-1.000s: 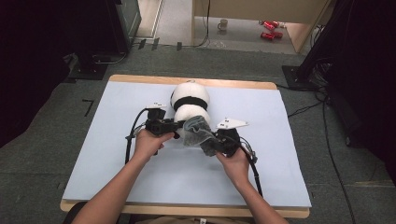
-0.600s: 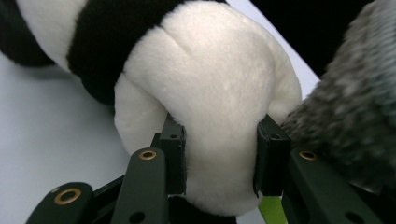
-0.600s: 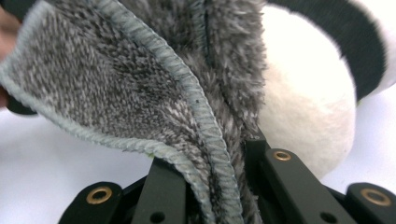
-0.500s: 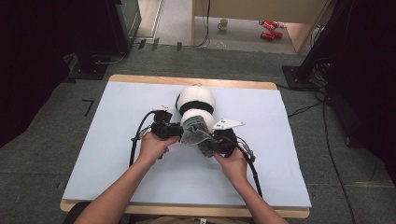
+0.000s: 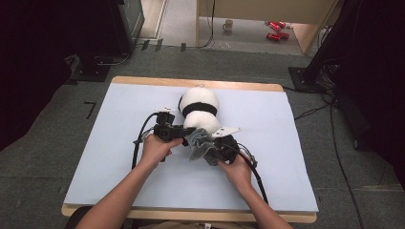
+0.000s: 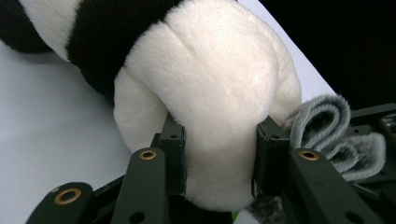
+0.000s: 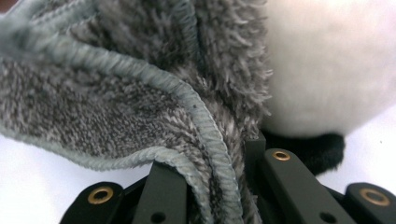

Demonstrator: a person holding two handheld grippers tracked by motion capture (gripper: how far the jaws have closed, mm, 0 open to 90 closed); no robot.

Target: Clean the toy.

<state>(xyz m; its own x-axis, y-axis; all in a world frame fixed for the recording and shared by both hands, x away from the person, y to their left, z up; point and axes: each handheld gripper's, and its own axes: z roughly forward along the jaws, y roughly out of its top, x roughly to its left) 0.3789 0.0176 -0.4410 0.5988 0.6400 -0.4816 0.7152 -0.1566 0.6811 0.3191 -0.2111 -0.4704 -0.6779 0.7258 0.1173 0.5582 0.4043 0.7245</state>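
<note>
Bare counter (image 5: pixel 119 143) surrounds the panda plush (image 5: pixel 199 109); left tool (image 6: pixel 219 154) pinches it, right tool (image 7: pixel 210 186) grips the grey towel (image 5: pixel 199 145) alongside.

Both forearms reach up from the near edge of the table, close together. The left hand (image 5: pixel 154 149) holds the left gripper (image 6: pixel 219 161), its jaws squeezed on something soft. The right hand (image 5: pixel 236 168) holds the right gripper (image 7: pixel 212 172), jaws pinched tight too.

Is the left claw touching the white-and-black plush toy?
Touching. In the left gripper view, the left claw has both jaws pressed into the white-and-black plush toy, denting its white fur.
</note>
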